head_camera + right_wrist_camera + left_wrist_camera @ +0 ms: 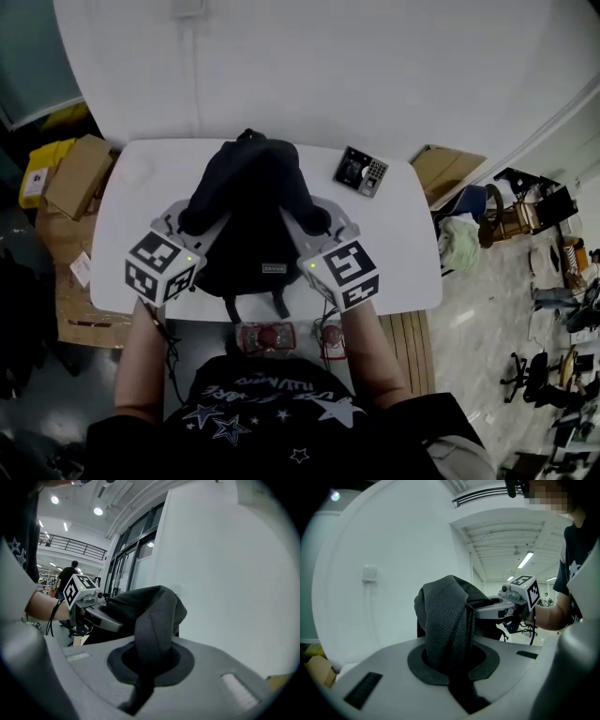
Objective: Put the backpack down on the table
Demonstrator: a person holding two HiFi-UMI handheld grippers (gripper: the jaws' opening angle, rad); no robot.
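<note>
A black backpack (251, 211) hangs over the white table (403, 253), held up from both sides, its loose straps dangling past the near edge. My left gripper (192, 220) is shut on the backpack's left shoulder strap (449, 630), which runs up out of the jaws in the left gripper view. My right gripper (323, 225) is shut on the right shoulder strap (154, 630), seen as a dark fabric loop in the right gripper view. Each gripper view shows the other gripper, with its marker cube, across the bag.
A small black and grey keypad device (361, 171) lies at the table's far right. Cardboard boxes (75, 173) stand on the floor at the left, and another box (445, 169) and office chairs at the right. A white wall rises behind the table.
</note>
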